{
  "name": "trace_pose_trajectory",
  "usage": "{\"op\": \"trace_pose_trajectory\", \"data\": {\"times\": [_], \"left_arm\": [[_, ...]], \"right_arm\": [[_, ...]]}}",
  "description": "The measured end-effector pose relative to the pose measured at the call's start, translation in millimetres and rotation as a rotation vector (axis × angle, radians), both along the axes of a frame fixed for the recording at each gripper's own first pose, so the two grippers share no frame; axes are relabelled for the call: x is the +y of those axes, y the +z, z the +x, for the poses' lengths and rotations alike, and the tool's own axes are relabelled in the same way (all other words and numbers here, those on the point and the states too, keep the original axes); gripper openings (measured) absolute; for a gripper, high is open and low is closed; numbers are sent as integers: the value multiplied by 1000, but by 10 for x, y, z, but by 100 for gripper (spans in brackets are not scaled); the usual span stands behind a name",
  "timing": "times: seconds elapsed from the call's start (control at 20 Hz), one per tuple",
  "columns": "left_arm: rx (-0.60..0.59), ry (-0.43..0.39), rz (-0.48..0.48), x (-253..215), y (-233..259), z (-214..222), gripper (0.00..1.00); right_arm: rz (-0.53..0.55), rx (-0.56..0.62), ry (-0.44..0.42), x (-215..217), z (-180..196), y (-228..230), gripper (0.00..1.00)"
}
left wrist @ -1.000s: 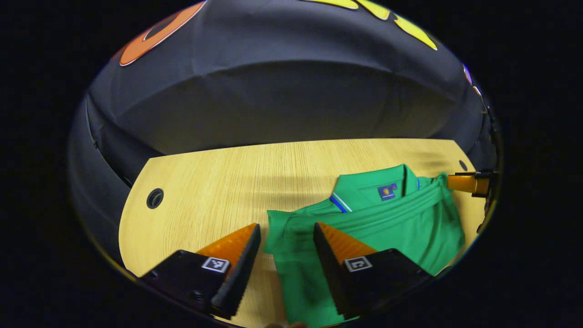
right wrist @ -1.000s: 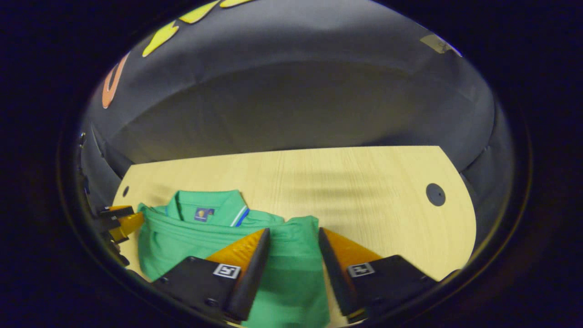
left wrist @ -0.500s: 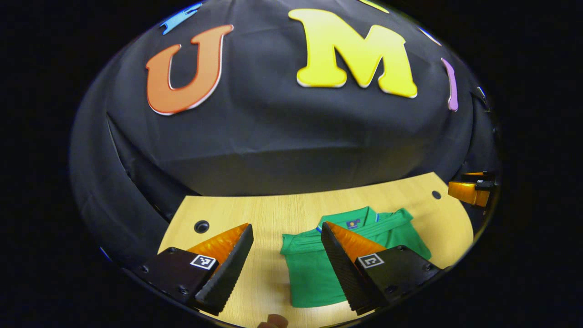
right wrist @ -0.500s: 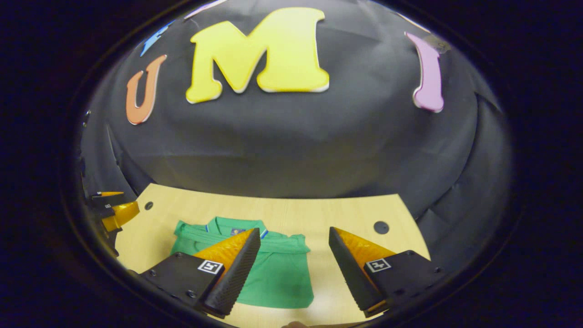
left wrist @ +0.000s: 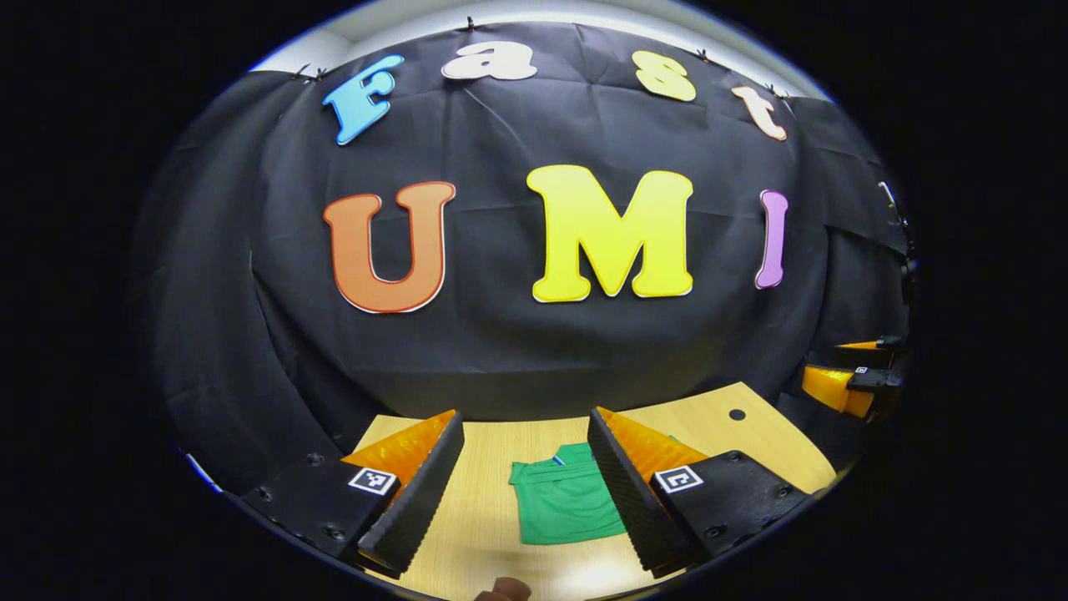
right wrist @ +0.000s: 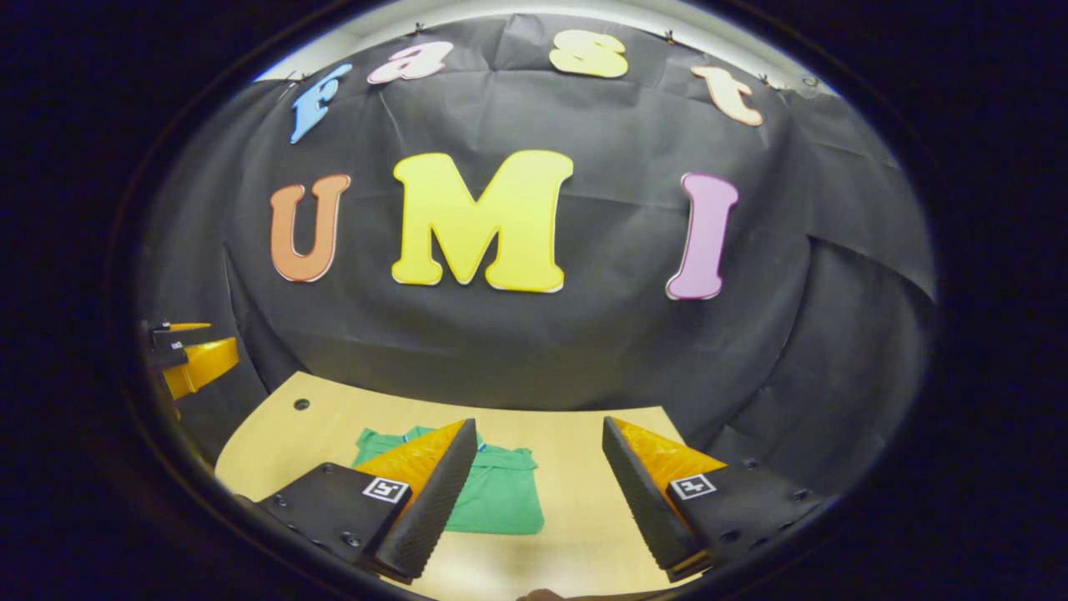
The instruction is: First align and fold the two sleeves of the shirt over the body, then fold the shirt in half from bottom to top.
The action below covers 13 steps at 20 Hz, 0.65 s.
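A: Where is the shirt (left wrist: pixel 567 505) found?

B: It is seen lying flat on the desk (left wrist: pixel 492 467) as a compact rectangle, at about six o'clock in the left gripper view, with its collar toward twelve o'clock. In the right gripper view the shirt (right wrist: pixel 492 492) is partly covered by that gripper's own near finger.

A: How are the jaws held?

B: The left gripper (left wrist: pixel 521 476) is held with its jaws spread apart and nothing between them. The same is seen of the right gripper (right wrist: pixel 534 484). Both are raised well clear of the cloth.

A: Which step is judged to be in hand?

B: The sleeves appear tucked over the body and the bottom-to-top fold appears made, so the task is judged finished or nearly so. Only a check of edge alignment is called for next; no fresh grasp seems needed.
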<state>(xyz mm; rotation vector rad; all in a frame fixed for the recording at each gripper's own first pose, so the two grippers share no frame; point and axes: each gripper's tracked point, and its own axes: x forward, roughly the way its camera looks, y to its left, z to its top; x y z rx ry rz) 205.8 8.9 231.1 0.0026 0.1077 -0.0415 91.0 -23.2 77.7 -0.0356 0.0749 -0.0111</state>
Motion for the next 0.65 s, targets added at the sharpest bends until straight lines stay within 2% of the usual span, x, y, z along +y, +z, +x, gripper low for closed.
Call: {"op": "trace_pose_trajectory", "data": {"times": [0.05, 0.1, 0.15, 0.2, 0.35, 0.45, 0.5, 0.65], "left_arm": [[-5, 6, -16, -27, 25, -112, 96], [-16, 11, -34, -41, 62, -209, 96], [-18, 21, -52, -45, 72, -323, 96], [-32, 21, -64, -58, 84, -421, 96], [-68, 37, -60, -73, 122, -734, 96], [-83, 43, -35, -120, 135, -895, 96], [-92, 38, -35, -157, 144, -973, 96], [-115, 17, -50, -304, 136, -1170, 96]], "right_arm": [[-15, -31, 0, 8, -166, 85, 93], [-25, -58, 0, 35, -321, 139, 97], [-30, -84, 5, 69, -471, 189, 97], [-30, -105, 7, 105, -597, 213, 93], [-24, -164, 29, 223, -955, 242, 95], [-5, -181, 37, 284, -1168, 186, 96], [8, -186, 34, 296, -1240, 140, 93], [45, -173, 22, 291, -1375, 22, 93]]}}
